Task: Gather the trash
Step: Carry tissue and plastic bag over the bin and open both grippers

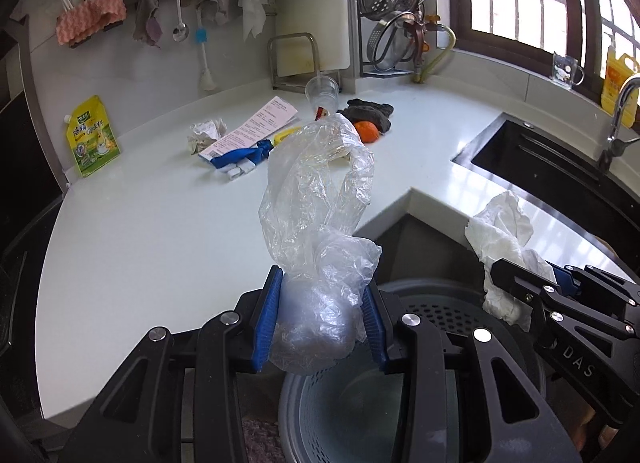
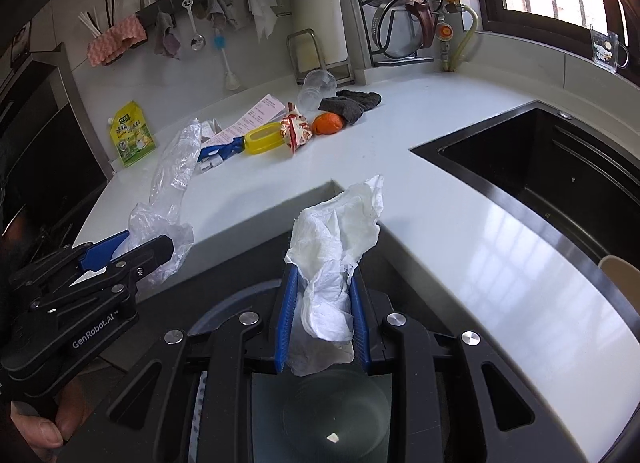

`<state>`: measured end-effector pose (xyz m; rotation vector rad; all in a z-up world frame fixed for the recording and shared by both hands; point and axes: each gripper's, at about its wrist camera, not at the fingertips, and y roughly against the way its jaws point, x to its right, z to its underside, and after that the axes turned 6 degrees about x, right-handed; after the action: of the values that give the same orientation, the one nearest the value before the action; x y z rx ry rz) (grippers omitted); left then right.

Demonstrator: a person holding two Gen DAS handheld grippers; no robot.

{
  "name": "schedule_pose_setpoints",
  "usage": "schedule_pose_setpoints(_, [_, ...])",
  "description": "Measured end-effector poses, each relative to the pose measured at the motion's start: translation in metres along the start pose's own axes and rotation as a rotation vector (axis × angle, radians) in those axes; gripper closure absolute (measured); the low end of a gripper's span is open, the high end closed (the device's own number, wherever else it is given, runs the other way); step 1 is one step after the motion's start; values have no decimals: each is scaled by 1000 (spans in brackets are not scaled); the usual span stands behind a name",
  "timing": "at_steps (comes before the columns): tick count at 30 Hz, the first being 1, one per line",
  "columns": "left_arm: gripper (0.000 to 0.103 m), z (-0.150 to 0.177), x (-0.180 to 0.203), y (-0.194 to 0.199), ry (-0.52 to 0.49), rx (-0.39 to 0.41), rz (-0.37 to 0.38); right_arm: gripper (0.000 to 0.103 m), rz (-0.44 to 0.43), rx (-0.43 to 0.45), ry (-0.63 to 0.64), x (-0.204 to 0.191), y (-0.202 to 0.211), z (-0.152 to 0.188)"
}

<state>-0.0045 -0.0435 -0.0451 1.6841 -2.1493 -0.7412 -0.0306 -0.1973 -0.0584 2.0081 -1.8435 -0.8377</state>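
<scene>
Across the white L-shaped counter (image 1: 168,231), a black sink (image 2: 560,175) set in at 3 o'clock and a litter pile at 12: printed slip (image 1: 256,125), yellow holder (image 2: 262,138), snack wrapper (image 2: 296,131), orange peel (image 2: 328,123), tipped clear cup (image 1: 322,91). Down at 6 o'clock, off the counter's inner corner, a grey perforated bin (image 1: 332,403). Above it, left gripper (image 1: 320,323) part closed, blue pads pinching a clear plastic bag (image 1: 316,199); right gripper (image 2: 322,317) nearly shut, clamped on a crumpled white tissue (image 2: 340,235)
</scene>
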Motion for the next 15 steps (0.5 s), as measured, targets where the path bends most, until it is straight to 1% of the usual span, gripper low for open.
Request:
schedule_pose_setpoints(3, [65,17,4,5,2,-33,24,78,7,-28,15,0,8,20])
schedule_pose_setpoints(7, [65,33,11,14,-8,-59,45,78,4,-57,5,3,15,40])
schedule_pose_setpoints(12, [61,44,13,14,-3,-89,61,78,7,-78,5,4,18,51])
schedule_pose_setpoints(15, [61,51,11,11,7,-115,61,78,9,-90,3,5,18,54])
